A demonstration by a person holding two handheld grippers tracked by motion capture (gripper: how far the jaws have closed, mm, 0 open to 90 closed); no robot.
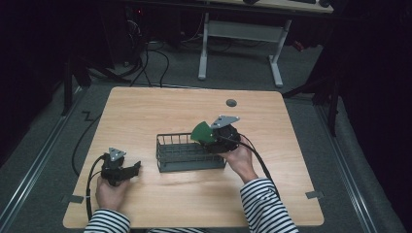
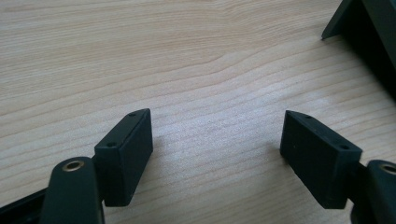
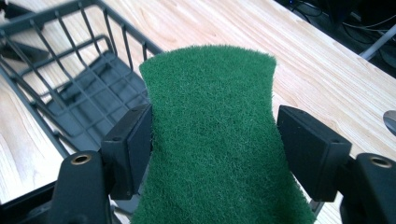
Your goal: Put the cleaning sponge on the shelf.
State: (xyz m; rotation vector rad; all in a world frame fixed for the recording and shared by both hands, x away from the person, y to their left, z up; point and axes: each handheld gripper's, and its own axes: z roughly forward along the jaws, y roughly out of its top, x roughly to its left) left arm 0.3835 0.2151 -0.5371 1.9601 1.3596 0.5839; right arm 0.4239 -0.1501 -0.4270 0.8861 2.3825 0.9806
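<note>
My right gripper (image 3: 212, 140) clamps a green sponge (image 3: 215, 135) above the rack (image 1: 189, 156) | my left gripper (image 2: 217, 144) gapes, empty, over the table (image 2: 187, 56).

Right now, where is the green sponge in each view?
High view: green sponge right of centre, in the right gripper, over the wire basket's right end.
Left gripper view: not in it.
Right gripper view: centre, between the jaws.
Shared landmark: the wire basket.

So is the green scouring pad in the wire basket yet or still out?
Still out. The right gripper holds the green scouring pad above the wire basket.
</note>
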